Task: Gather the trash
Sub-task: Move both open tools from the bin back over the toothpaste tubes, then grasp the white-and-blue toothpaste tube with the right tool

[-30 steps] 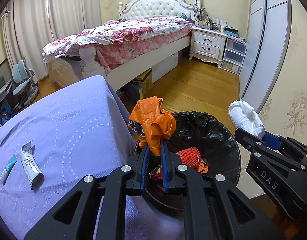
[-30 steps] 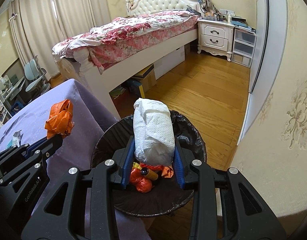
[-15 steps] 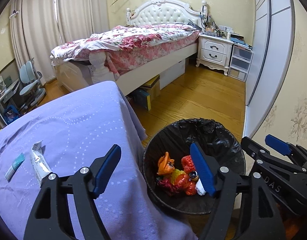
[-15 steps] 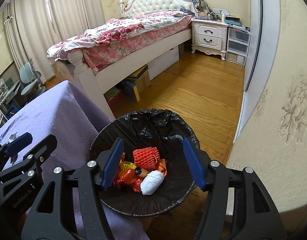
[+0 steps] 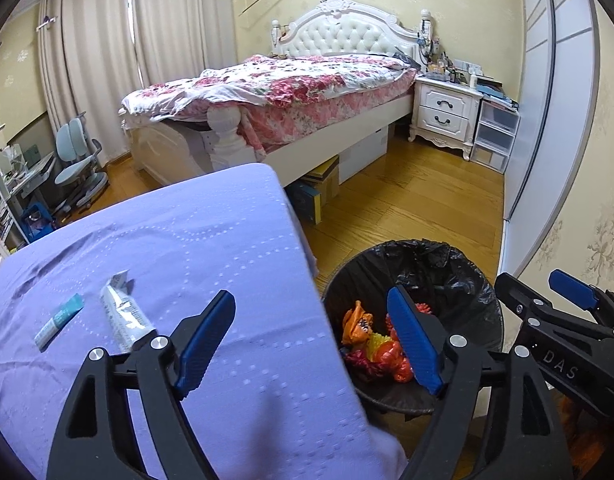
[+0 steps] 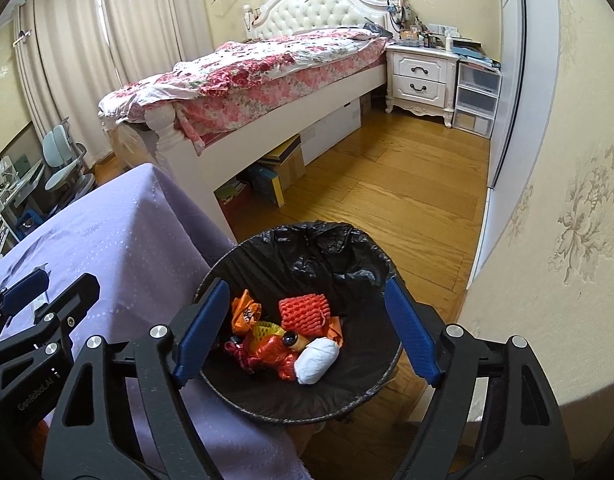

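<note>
Bedroom, purple bench [image 5: 195,240] | both hand-held grippers [image 5: 311,344] [image 6: 307,332] opening, empty | crumpled tube [image 5: 125,314] lower left: light, soft; pinch mid-body.

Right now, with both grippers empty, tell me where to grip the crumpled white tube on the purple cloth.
Grip the tube across its flat middle, coming from above with the left gripper, whose jaws are opening with nothing between them. It lies flat on the cloth, long axis running away from the camera, so the pads should probably close on its two long edges. The curled far end looks too ragged.
</note>
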Demonstrator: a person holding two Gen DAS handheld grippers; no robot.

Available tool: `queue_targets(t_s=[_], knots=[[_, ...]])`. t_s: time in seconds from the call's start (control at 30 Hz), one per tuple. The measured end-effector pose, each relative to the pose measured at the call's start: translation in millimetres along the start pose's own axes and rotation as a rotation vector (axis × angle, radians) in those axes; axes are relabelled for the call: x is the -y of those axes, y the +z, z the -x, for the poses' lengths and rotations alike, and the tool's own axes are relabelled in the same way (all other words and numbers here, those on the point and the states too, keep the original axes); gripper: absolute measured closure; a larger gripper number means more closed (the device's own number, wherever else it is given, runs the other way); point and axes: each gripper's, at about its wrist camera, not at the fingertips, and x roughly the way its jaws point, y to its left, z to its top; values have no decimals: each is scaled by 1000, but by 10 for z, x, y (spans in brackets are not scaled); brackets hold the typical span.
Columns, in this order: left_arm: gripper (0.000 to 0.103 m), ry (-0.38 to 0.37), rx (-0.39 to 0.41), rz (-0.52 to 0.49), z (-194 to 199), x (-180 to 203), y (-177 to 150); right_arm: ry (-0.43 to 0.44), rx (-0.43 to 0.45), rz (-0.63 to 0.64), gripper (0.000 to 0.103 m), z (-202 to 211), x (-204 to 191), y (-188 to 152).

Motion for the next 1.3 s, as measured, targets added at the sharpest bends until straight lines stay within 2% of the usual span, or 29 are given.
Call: queue_targets(t_s=[0.43,0.73,0.93,1.17,1.3], knots=[[25,137,-37,105,124,-825,-283,115,-36,86,24,87,-642,-125],[25,278,-87,165,173,-1528,-590,254,-84,223,24,107,-1475,-283],[25,290,-131,236,207,-1893,-725,275,-121,352,24,35,-2017,-442],[25,257,-133,300,243,-2112,-821,285,-129,409,24,-53,-2447,-500],[25,263,-141,318,220,-2163,-815,285,-133,414,24,-110,-2646,-491]])
